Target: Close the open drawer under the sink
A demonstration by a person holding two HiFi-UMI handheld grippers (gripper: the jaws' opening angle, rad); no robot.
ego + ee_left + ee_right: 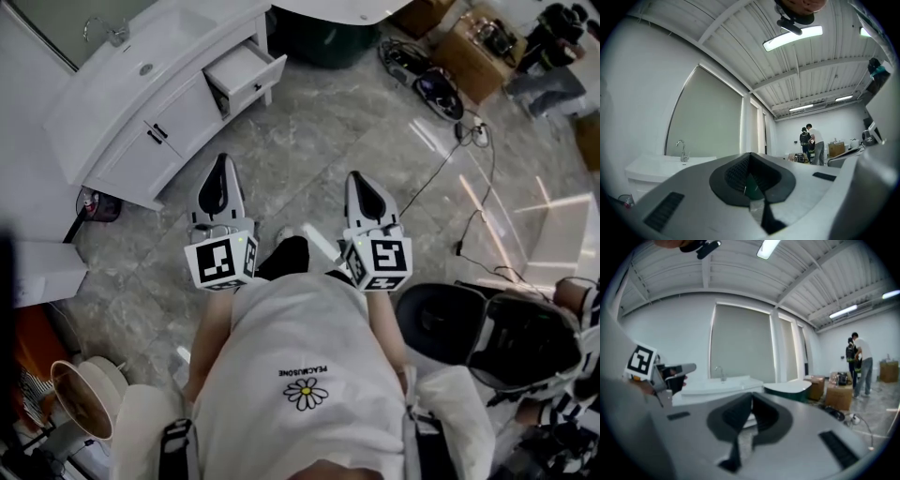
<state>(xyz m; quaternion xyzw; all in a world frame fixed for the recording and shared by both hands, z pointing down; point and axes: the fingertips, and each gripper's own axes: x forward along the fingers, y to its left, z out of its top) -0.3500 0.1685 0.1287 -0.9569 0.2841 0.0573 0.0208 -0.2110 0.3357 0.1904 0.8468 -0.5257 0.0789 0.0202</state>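
Though pulled open, the drawer lies well beyond the left gripper.

An industrial hall or workshop: a ribbed metal ceiling carries strip lights, a white sink cabinet stands loose on the grey stone-look floor, and cardboard boxes and cables lie about.

From above, the head view looks steeply down at the left gripper, right gripper and, farther off, the sink cabinet. Both gripper views sit low, facing roughly level, sharing the faucet and, seemingly, two distant people.
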